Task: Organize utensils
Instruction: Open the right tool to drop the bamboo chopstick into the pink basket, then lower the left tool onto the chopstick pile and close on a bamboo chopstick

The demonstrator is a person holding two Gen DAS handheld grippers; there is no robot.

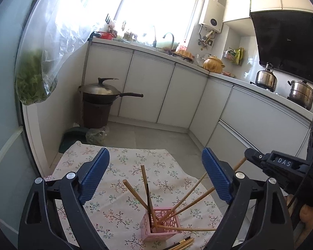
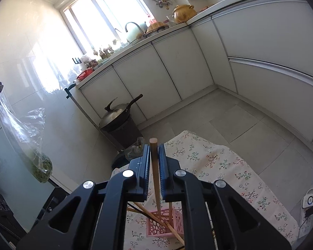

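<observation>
The right gripper [image 2: 154, 158] has its jaws narrowed on a wooden chopstick [image 2: 155, 179] whose lower end hangs above the pink perforated holder [image 1: 159, 224]; releasing only once the tip sits well inside the holder's rim should keep it from sliding out. The left gripper [image 1: 155, 171] hovers behind the holder with jaws wide and nothing between them, while several chopsticks lean in the holder and a few more [image 1: 181, 243] lie just in front of it. The holder stands on a floral cloth [image 1: 123, 166] covering the surface, with white kitchen cabinets [image 1: 148, 91] and a lidded wok [image 1: 103, 91] beyond it.

left gripper [image 1: 156, 175] fingers spread, right gripper [image 2: 154, 158] clamped
</observation>
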